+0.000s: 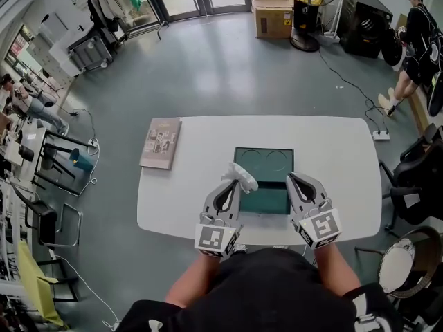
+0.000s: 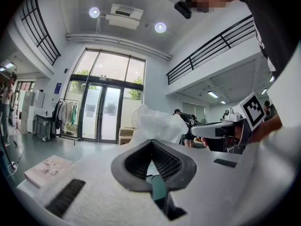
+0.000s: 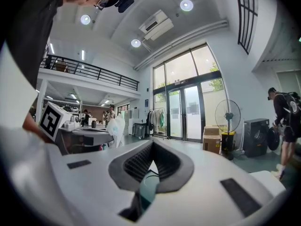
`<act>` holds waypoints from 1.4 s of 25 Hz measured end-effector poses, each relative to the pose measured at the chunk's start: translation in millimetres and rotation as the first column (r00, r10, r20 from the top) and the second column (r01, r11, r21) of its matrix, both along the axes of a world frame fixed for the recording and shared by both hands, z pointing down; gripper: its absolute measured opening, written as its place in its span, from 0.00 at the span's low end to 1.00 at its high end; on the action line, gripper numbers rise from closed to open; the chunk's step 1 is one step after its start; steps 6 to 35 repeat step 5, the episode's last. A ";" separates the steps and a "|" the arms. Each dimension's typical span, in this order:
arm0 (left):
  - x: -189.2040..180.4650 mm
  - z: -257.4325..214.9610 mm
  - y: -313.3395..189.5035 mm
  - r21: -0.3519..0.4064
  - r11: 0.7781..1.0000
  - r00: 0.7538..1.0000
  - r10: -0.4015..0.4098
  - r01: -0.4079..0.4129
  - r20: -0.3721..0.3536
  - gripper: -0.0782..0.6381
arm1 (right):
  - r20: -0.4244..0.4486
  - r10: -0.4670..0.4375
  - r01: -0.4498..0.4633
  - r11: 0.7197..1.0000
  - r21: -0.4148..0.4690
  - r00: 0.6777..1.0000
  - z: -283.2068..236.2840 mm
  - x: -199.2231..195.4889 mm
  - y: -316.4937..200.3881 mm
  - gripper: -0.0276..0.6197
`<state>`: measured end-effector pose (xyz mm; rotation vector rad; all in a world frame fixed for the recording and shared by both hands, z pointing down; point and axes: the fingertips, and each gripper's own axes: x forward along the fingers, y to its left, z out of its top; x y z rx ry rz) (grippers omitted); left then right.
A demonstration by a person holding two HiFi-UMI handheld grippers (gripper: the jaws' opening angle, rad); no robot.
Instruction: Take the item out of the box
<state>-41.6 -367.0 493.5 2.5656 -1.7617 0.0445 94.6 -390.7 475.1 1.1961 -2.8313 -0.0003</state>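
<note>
Left gripper (image 1: 234,182) reaches forward over the left edge of the box (image 1: 263,159) | fingers clamped on the white item (image 1: 240,176), which we see held at that edge | right gripper (image 1: 291,178) at the box's right edge, fingers together, gripping nothing we can see | box on desk (image 1: 332,158)

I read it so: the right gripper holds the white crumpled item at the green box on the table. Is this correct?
Not quite. It is the left gripper whose fingers hold the white crumpled item at the green box on the table. The head view shows this.
</note>
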 end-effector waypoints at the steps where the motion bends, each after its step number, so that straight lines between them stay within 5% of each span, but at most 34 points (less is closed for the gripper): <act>1: 0.7 -0.4 -0.2 0.006 1.000 1.000 0.005 -0.005 -0.007 0.12 | -0.002 0.000 0.000 1.000 0.002 1.000 -0.5 -0.2 -0.4 0.05; 35: 1.6 -3.2 -1.9 0.016 1.000 1.000 0.010 -0.010 -0.009 0.12 | -0.005 0.008 -0.008 1.000 -0.007 1.000 0.8 1.4 -1.2 0.05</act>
